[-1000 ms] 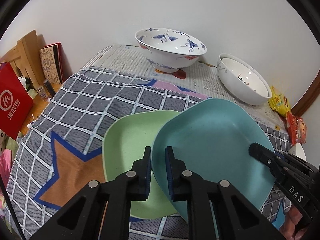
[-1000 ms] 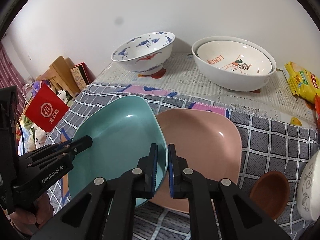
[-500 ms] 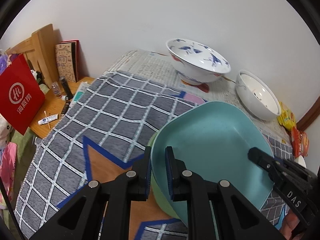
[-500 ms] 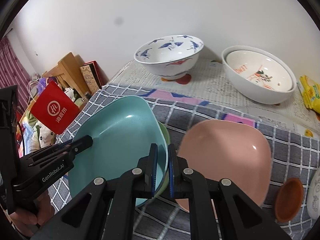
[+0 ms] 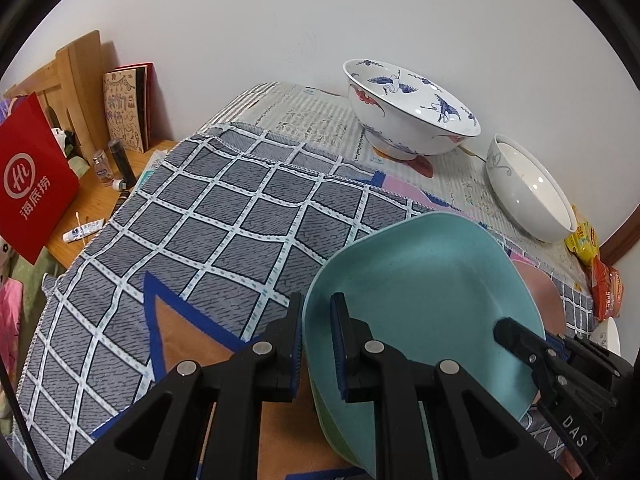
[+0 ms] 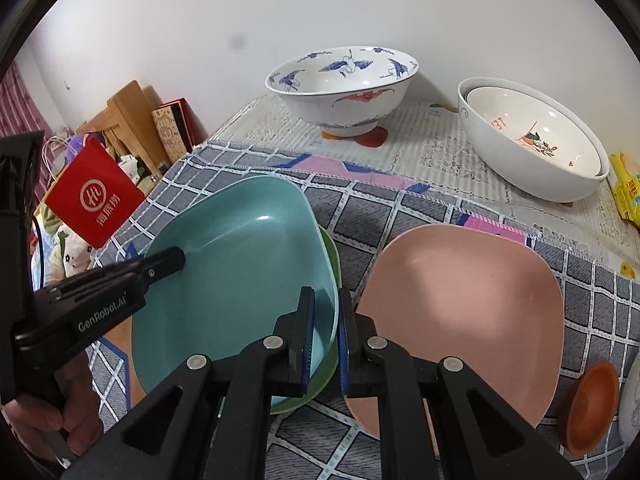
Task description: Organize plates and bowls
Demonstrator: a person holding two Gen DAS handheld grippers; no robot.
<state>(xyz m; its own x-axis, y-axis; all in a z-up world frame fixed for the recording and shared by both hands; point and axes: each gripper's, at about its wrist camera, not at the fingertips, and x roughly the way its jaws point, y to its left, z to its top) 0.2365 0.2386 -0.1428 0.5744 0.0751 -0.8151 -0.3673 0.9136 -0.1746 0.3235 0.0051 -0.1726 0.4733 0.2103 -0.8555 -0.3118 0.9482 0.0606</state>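
A teal plate [image 5: 424,292] [image 6: 244,276] lies nested on a green plate [image 6: 332,252], whose rim shows at the teal plate's right and near edges. My left gripper [image 5: 316,340] is shut on the teal plate's left rim. My right gripper [image 6: 325,340] is shut on its right rim. A pink plate [image 6: 464,312] lies flat on the checked cloth to the right. A white bowl with blue cranes [image 5: 408,112] [image 6: 344,84] and stacked white bowls [image 5: 528,196] [image 6: 532,136] stand at the back.
The table has a grey checked cloth [image 5: 224,216]. A small brown dish [image 6: 592,408] sits at the near right. Snack packets [image 5: 600,272] lie at the far right. A red bag [image 5: 32,184], books and small bottles stand on a wooden shelf at left.
Both grippers carried the teal plate leftward and down over the green plate, which is now almost covered. The pink plate stayed in place.
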